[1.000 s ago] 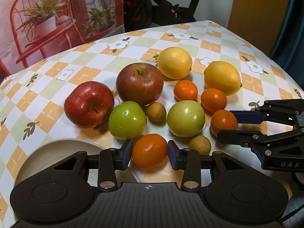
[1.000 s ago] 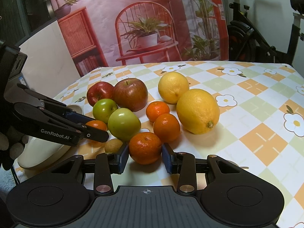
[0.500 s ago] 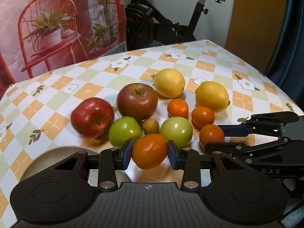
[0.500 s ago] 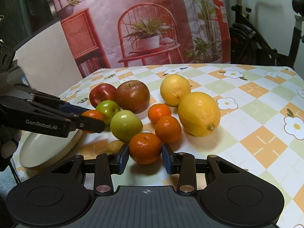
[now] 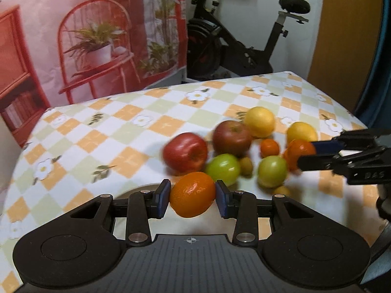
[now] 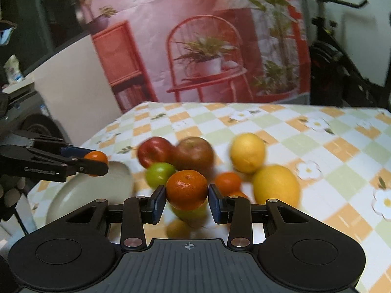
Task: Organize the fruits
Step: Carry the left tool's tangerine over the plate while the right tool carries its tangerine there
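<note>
My left gripper (image 5: 192,199) is shut on an orange mandarin (image 5: 192,197), held off the table above the rim of a cream plate (image 5: 136,190). My right gripper (image 6: 186,200) is shut on a second mandarin (image 6: 187,189), lifted above the fruit pile. In the right wrist view the left gripper (image 6: 97,162) hangs over the plate (image 6: 97,190) with its mandarin (image 6: 95,157). In the left wrist view the right gripper (image 5: 308,155) holds its mandarin (image 5: 297,155) at the right. Two red apples (image 5: 185,152), two green apples (image 5: 222,169) and two lemons (image 5: 259,121) lie on the checked tablecloth (image 5: 110,134).
Small mandarins (image 5: 269,147) and little brown fruits (image 5: 245,166) lie among the apples. An exercise bike (image 5: 234,48) stands behind the table. A printed backdrop with a red chair (image 6: 207,61) hangs at the back. A white appliance (image 6: 73,80) stands left of the table.
Both grippers have risen off the table, each carrying its mandarin. The left one has swung leftward over the plate, so the fruit pile now sits further away and to the right.
</note>
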The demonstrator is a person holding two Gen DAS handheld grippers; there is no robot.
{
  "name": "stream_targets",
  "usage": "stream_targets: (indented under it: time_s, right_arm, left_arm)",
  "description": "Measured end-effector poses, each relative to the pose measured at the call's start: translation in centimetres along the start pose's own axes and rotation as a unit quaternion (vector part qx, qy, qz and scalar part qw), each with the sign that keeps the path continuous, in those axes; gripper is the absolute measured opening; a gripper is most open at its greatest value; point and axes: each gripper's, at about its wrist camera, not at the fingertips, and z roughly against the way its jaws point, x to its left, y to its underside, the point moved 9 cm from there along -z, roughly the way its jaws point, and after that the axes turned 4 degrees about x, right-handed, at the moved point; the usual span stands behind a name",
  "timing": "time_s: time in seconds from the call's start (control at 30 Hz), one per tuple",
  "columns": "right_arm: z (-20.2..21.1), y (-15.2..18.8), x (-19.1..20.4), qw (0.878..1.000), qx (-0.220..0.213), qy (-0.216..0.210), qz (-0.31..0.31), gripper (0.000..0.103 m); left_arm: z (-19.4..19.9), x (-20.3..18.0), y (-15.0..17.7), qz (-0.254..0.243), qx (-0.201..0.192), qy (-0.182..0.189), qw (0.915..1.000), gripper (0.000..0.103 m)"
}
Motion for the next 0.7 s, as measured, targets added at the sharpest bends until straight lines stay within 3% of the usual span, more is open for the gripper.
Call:
stream_targets:
  time_s: [0.23, 0.47, 0.7]
  right_arm:
    - [-3.1, -0.8, 5.3, 0.999, 0.02, -0.026, 0.037, 0.035]
    - [-7.3, -0.9, 10.1, 0.996, 0.04, -0.046, 0.068, 0.034]
    - [-9.5, -1.8, 11.9, 0.994, 0.055, -0.05, 0.085, 0.034]
  left_arm:
    - [0.1, 2.8, 2.2, -0.041, 0.021, -0.02, 0.9987, 0.042]
    - [-0.4, 5.2, 3.8, -0.015, 0.027, -0.027, 0.9991, 0.042]
    - [-1.7, 6.9, 4.0, 0.015, 0.03, -0.031, 0.999, 0.042]
